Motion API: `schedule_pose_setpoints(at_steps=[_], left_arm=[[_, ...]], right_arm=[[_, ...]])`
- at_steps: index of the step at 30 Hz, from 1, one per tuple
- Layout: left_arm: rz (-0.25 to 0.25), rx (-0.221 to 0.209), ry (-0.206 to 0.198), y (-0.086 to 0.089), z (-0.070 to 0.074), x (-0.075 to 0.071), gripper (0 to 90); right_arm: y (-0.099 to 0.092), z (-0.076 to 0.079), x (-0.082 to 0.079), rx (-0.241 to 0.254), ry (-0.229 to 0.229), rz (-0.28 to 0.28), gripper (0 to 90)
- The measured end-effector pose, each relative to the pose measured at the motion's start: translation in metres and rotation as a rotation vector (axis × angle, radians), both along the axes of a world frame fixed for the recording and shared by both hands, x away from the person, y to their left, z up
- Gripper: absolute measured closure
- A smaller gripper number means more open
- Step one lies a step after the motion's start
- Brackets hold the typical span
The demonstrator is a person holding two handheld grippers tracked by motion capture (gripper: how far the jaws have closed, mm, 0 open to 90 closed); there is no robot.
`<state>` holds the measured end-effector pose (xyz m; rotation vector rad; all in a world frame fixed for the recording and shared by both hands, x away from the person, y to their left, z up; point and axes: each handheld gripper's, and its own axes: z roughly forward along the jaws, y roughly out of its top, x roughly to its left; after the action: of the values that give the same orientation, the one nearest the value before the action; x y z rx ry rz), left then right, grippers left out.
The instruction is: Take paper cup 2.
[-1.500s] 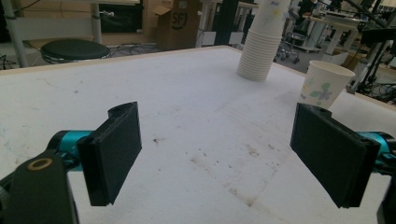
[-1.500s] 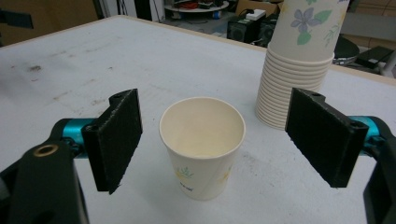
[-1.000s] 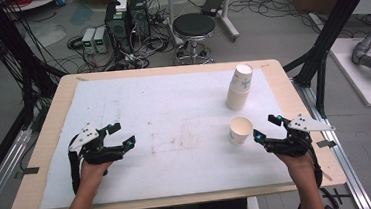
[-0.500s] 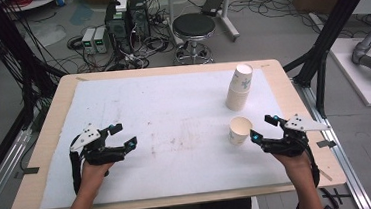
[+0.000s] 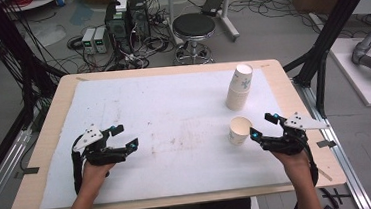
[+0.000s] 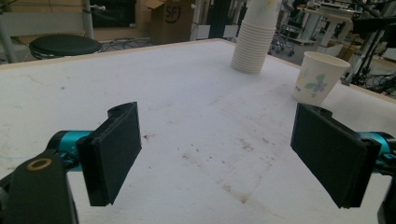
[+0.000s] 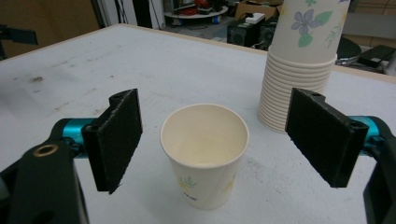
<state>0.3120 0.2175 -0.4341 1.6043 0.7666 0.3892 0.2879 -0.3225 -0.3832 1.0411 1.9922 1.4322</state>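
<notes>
A single paper cup (image 5: 239, 130) with a flower print stands upright on the white mat, right of centre. My right gripper (image 5: 260, 126) is open just to its right, jaws pointing at it. In the right gripper view the cup (image 7: 205, 154) sits empty in the gap ahead of the open gripper (image 7: 213, 100), and neither pad touches it. A tall stack of the same cups (image 5: 239, 86) stands behind it, also the stack (image 7: 299, 60). My left gripper (image 5: 127, 136) rests open on the mat's left side, with nothing between its jaws (image 6: 219, 158). Far off it sees the cup (image 6: 320, 77) and the stack (image 6: 254, 39).
The white mat (image 5: 164, 111) covers most of a wooden table (image 5: 49, 120), with faint brown stains near its middle. Beyond the far edge are a black stool (image 5: 193, 26), electronics and cables on the floor. Black frame posts (image 5: 320, 59) stand at the table's right.
</notes>
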Motion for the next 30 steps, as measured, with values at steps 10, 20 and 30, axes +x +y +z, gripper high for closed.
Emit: schedule_pose_setpoints(at_steps=[10,20,30], left_arm=[[-0.011,0.002,0.01,-0.002,-0.001,0.001,16.6],[-0.025,0.022,0.018,-0.003,-0.002,0.0,16.7],[-0.023,0.003,0.019,-0.001,-0.003,0.001,16.6]], right_arm=[[0.008,0.019,0.013,-0.015,-0.018,-0.015,19.4],[0.013,0.051,0.05,-0.041,-0.002,-0.06,19.4],[0.015,0.074,0.092,-0.105,0.051,-0.11,19.4]])
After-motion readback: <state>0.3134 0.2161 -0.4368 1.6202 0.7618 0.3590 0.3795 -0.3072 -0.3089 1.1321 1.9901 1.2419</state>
